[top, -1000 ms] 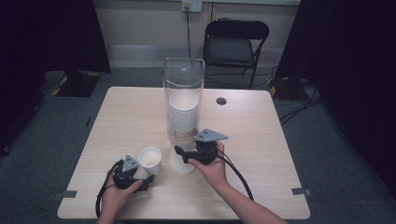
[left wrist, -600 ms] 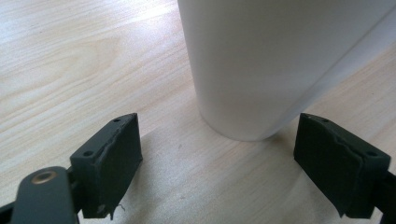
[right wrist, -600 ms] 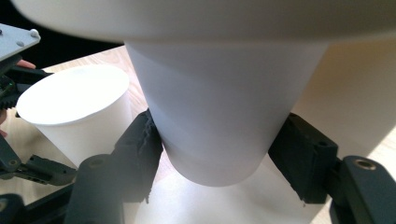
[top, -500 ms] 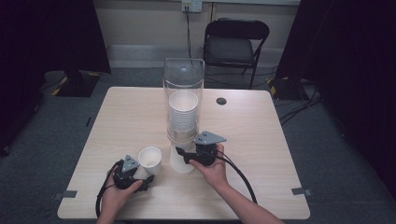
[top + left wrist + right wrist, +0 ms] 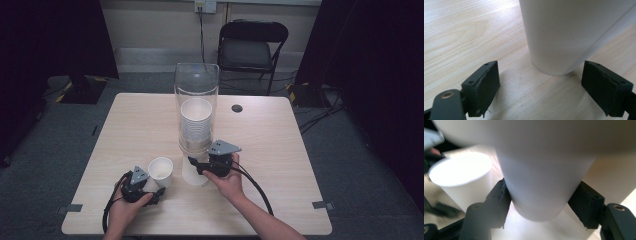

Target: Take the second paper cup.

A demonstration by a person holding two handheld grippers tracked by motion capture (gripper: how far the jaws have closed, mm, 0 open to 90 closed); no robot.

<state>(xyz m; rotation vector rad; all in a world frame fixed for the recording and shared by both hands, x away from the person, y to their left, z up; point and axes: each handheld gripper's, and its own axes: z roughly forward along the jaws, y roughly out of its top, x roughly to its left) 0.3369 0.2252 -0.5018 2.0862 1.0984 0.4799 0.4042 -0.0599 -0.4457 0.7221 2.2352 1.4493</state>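
work: pulling a paper cup out of the dispenser's bottom, w/ one cup already out on the bench
dispenser: clear tube (image 5: 196, 100) upright mid-bench, stack of white cups (image 5: 196, 117) inside
right gripper (image 5: 196, 164): at foot of tube, jaws closed onto the lowest cup (image 5: 541, 182), one pad each side of its lower wall, touching
lowest cup pos: pokes out under the tube, base just above bench (image 5: 280, 150); in high view it's the white shape (image 5: 195, 176) below the gripper
left gripper (image 5: 156, 194): near bench front edge, jaws spread wide, nothing betw them; free cup (image 5: 556, 32) stands just ahead of the pads, not touched
free cup pos: upright, mouth up (image 5: 161, 171), left of tube, just beside left gripper
handling (my read): thin paper, v. light, crushes easily; wall prob slick, tapered so grip can slide down
where to hold: low on wall near the stiffer base, light squeeze, pull straight down so next cup doesn't follow
hidden: rim of lowest cup up inside tube, can't tell if it's free of the stack
blur: right gripper view soft, cup edge hard to trace
cut off: free cup's top out of left gripper view
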